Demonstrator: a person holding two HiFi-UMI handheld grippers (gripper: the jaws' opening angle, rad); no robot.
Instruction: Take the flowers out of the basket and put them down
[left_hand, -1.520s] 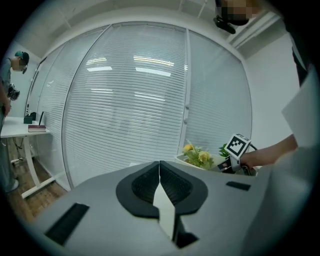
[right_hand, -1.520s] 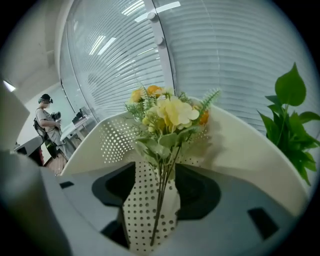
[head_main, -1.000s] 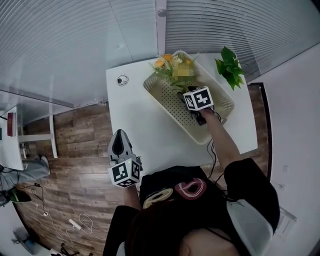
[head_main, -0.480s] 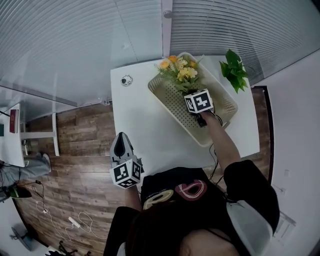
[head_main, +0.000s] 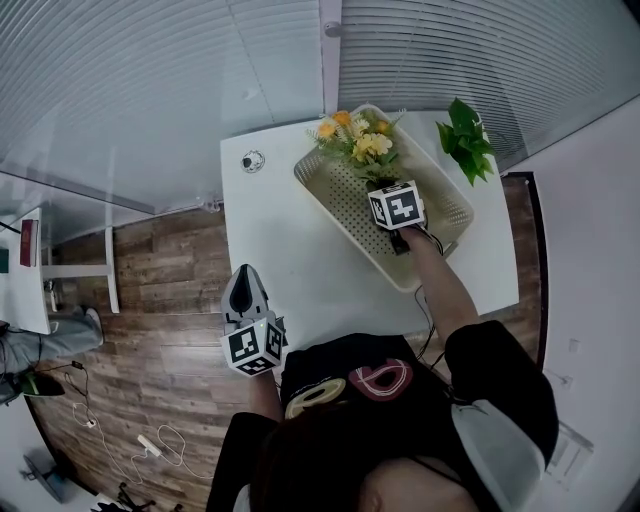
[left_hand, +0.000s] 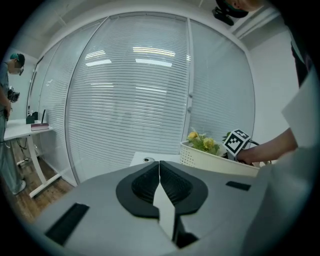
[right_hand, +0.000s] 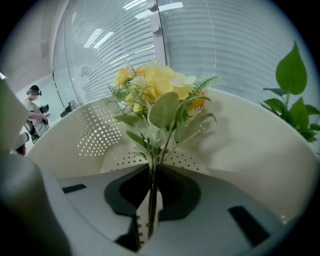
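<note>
A bunch of yellow and orange flowers (head_main: 357, 140) with green leaves lies in the cream perforated basket (head_main: 440, 200) on the white table (head_main: 290, 240). My right gripper (head_main: 385, 183) reaches into the basket; its jaws have just been closing and are now shut on the flower stems (right_hand: 153, 192), with the blooms (right_hand: 155, 82) standing up in front of it. My left gripper (head_main: 243, 290) hangs off the table's near left edge, shut with nothing in it (left_hand: 160, 167). From the left gripper view the basket (left_hand: 210, 160) and flowers (left_hand: 202, 141) show at right.
A green leafy plant (head_main: 462, 138) stands at the table's far right corner, just beyond the basket. A small round fitting (head_main: 250, 160) sits at the table's far left. Glass walls with blinds lie behind; wood floor with cables lies to the left. A person (right_hand: 35, 110) stands far off.
The right gripper's jaws have closed onto the flower stems. The flowers have shifted slightly within the basket. The left gripper has barely moved.
</note>
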